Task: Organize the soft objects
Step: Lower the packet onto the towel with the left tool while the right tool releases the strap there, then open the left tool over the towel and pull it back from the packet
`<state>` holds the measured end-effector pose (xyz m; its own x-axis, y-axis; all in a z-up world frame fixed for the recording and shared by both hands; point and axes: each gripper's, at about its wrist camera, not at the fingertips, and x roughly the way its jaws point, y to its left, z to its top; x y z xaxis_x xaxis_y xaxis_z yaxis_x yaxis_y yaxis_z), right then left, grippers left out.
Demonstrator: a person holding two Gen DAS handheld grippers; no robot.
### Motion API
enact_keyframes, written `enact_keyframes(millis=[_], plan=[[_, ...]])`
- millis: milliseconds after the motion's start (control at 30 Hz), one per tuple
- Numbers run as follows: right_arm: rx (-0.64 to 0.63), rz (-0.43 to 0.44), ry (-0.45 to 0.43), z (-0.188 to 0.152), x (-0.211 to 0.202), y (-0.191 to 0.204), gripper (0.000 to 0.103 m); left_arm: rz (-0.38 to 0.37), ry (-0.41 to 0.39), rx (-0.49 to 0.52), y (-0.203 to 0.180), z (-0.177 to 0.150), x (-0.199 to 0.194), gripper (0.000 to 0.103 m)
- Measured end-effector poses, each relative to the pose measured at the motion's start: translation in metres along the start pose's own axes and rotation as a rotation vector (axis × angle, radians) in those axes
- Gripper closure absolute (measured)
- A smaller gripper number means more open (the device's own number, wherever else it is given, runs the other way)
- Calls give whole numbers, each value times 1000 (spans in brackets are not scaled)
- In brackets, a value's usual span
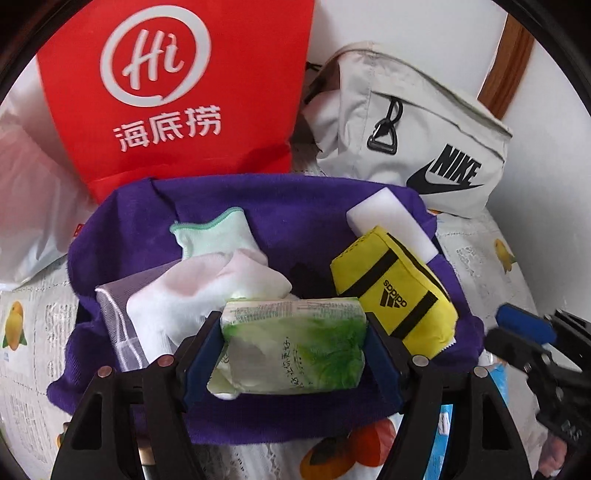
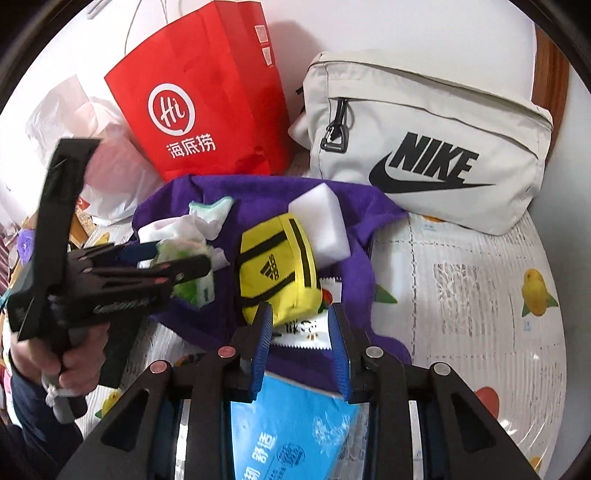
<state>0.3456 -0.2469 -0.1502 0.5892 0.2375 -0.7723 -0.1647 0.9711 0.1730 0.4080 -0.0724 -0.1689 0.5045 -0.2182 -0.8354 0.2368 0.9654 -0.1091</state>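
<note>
Setting: a home, likely a dining or side table against a white wall (image 2: 406, 29). Evidence: tablecloth (image 2: 480, 295), lace-patterned with printed fruit, under clear plastic. On it, a purple towel (image 1: 295, 206) as the central landmark. Behind the towel, upright against the wall: red restaurant take-away bag (image 1: 177, 85) and beige Nike waist bag (image 2: 424, 147). Left of the towel: crumpled white plastic bag (image 1: 33, 206). On the towel: socks (image 1: 207, 280), tissue pack (image 1: 295, 347), yellow pouch (image 1: 399, 291).

red bag (image 1: 177, 92) – "Hi" logo, 海底捞; beige pouch (image 2: 424, 147) – NIKE with swoosh; yellow pouch (image 1: 395, 291) – adidas, upside down.
</note>
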Motion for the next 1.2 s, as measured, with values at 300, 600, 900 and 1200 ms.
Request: enact_keyframes(millis=[300, 600, 900, 1200], plan=[[-2, 4, -4, -7, -6, -2, 72, -7, 35, -46, -3, 6, 3, 18], [-13, 8, -10, -15, -18, 4, 72, 2, -3, -43, -4, 3, -28, 18], [-11, 25, -44, -35, -50, 21, 68, 39, -43, -62, 8, -18, -78, 18], [-26, 47, -75, -72, -85, 45, 61, 66, -64, -95, 18, -70, -124, 18]])
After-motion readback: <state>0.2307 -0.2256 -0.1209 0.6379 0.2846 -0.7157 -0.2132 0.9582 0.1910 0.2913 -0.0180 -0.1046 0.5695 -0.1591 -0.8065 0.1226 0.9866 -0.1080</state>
